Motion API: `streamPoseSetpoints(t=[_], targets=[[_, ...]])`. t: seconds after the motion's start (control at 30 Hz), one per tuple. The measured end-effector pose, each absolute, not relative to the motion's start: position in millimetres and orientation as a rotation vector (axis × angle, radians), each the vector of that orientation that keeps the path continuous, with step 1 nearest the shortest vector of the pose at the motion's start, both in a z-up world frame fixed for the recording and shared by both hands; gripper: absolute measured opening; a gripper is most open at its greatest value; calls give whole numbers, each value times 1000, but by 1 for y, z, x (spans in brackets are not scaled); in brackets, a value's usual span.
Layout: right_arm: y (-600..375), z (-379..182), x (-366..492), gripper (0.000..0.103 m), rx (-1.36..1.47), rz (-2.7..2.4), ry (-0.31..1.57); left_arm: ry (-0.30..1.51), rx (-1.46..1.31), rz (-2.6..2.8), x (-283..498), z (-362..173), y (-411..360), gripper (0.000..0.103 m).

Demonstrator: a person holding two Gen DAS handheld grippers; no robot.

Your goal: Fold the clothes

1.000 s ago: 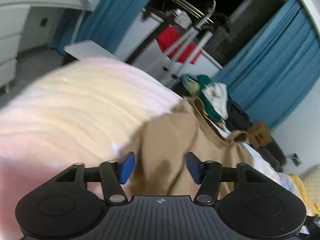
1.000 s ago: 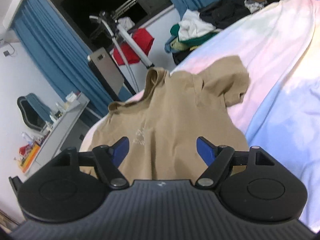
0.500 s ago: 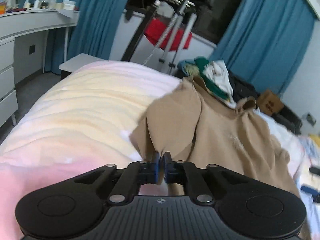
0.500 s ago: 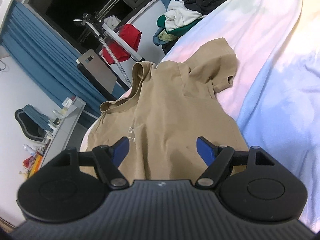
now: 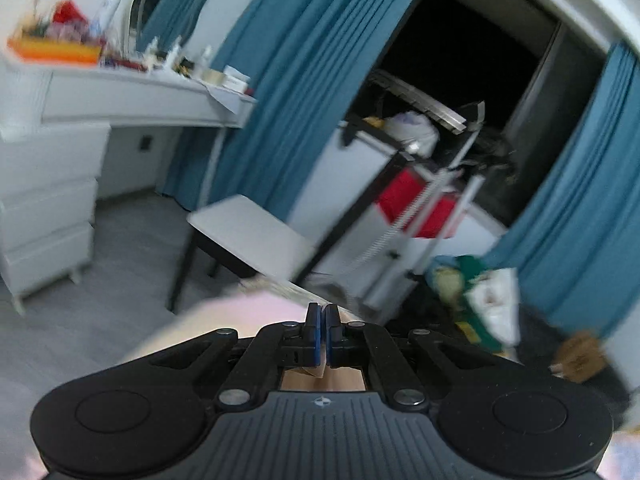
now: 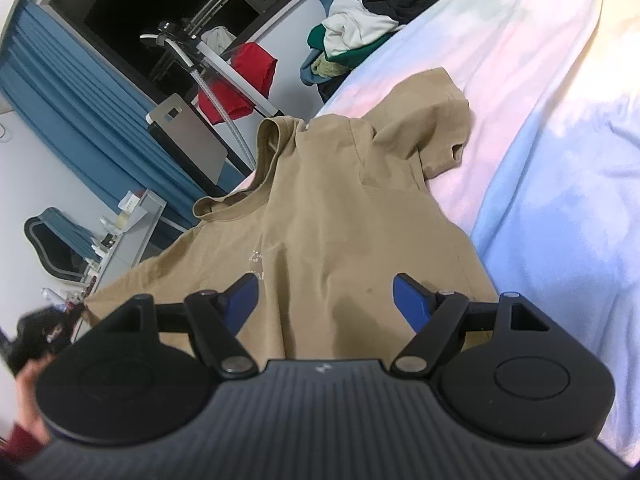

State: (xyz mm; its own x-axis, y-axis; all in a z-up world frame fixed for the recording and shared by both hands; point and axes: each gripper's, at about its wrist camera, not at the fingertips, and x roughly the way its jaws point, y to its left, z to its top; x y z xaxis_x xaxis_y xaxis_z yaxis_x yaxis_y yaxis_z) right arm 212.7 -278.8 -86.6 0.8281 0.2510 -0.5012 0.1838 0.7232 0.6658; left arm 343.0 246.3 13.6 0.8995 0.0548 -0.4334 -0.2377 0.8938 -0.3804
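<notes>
Pinching limp, light shirt (image 6: 340,208) fabric, the left claw (image 5: 323,334) is pressed together; the right claw (image 6: 326,300) hangs spread above its hem, where a grip suits.

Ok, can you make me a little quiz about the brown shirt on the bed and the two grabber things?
1. True or false: the right gripper has its blue-padded fingers spread apart above the tan short-sleeved cotton T-shirt.
2. Which gripper is pinched shut on tan fabric? A) left B) right C) neither
3. Fill in: the T-shirt lies on a pastel tie-dye ____.

Key:
1. True.
2. A: the left gripper is shut, with tan cloth showing just behind its fingers.
3. Bedsheet.
</notes>
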Motion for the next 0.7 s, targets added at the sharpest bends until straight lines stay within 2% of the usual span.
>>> streamPoseSetpoints(t=[0.2,0.27,0.3,0.37,0.43,0.47,0.6,0.7], targets=[[-280,-94,220,77,768,39,622,513,-360,277,405,-12,244,3],[-279,-97,223,77,757,36,627,522,-394,257,404,-32,244,10],[-279,-99,225,77,757,35,632,533,-407,251,403,-40,244,19],[-278,-102,228,77,763,36,644,549,-439,248,392,-51,246,28],[-278,-102,229,77,767,40,647,549,-522,239,370,-61,253,52],[-278,-101,228,77,767,42,644,548,-569,234,360,-65,257,56],[-280,-96,222,77,770,48,623,565,-751,225,312,-87,270,59],[-280,-93,216,77,766,50,610,586,-851,222,290,-108,268,55]])
